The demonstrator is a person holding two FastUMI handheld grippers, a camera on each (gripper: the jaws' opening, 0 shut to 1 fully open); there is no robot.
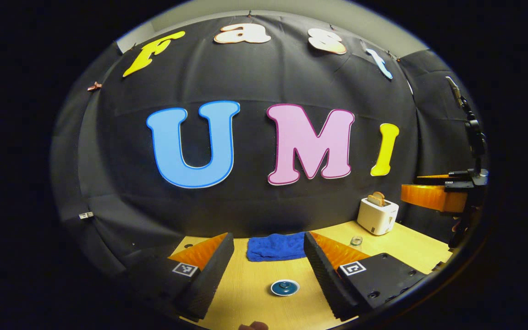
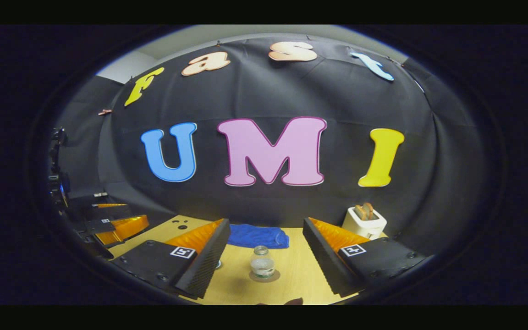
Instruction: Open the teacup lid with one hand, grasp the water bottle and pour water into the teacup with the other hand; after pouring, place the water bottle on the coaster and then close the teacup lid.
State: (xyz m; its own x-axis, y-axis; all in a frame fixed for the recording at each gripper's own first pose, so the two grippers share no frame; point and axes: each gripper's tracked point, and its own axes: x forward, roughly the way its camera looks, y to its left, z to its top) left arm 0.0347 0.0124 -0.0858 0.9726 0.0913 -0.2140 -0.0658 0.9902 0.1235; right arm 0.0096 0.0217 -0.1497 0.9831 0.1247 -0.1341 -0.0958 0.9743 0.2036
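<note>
Left claw [image 1: 268,270]: spread wide above lidded teacup [image 1: 285,288] on surface [image 1: 245,298]. Right claw [image 2: 266,256]: spread wide, water bottle [image 2: 262,263] on coaster [image 2: 264,276] ahead.

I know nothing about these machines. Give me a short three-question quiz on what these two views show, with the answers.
1. True or false: the left gripper is shut on the round blue teacup lid.
2. What lies behind the small clear water bottle on the pale wooden table? A) crumpled blue cloth B) red bowl C) metal spoon
3. Fill in: the white toaster holds two slices of ____.

Key
1. False: the fingers stand open with the lid between them, untouched.
2. A, the crumpled blue cloth.
3. Toast. The right gripper is open too.
</note>
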